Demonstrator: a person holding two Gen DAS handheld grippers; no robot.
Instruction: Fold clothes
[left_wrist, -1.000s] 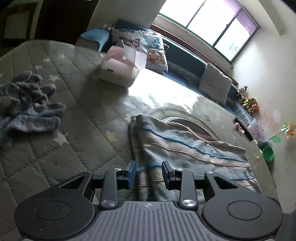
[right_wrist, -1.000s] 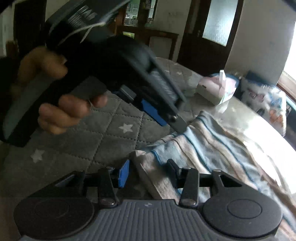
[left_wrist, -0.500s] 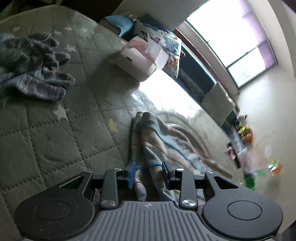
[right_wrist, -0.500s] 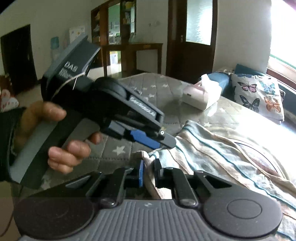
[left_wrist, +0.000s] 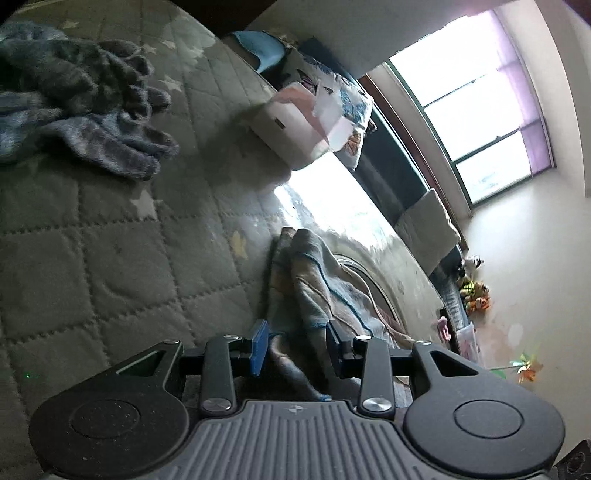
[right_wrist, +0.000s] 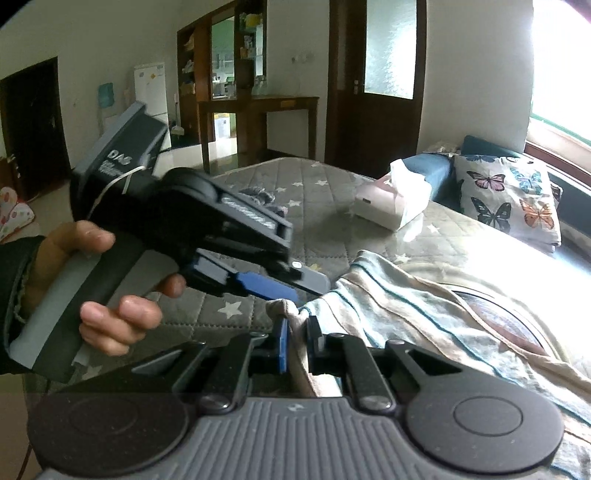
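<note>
While you are holding both tools over the grey quilted star-patterned bed cover (left_wrist: 122, 258), the pale striped cotton garment with blue and beige bands (right_wrist: 424, 314) is lying across the lower right of the right wrist view, running from the fingers toward the bright window side. Your right gripper (right_wrist: 297, 343) is pinching a raised fold at the garment's near corner; its two pads are sitting nearly together with only cloth between them, after closing down within the last second. Your left gripper (left_wrist: 297, 345) is standing with its jaws wide and has just been spreading further; a bunched ridge of the same garment (left_wrist: 314, 280) is lying in the gap, but neither the blue pad (left_wrist: 258, 347) nor the dark one is pressing on it.

In the right wrist view, your left hand (right_wrist: 110, 295) is wrapping the grey handle at the left of the frame, and that tool's blue-tipped fingers are hovering just above the pinched corner.

A crumpled dark blue-grey fuzzy knit garment (left_wrist: 85, 110) is sitting at the upper left of the left wrist view, well apart from the striped one. A white tissue box (right_wrist: 391, 203) is resting on the cover at upper centre right, near a butterfly-print pillow (right_wrist: 506, 195).
</note>
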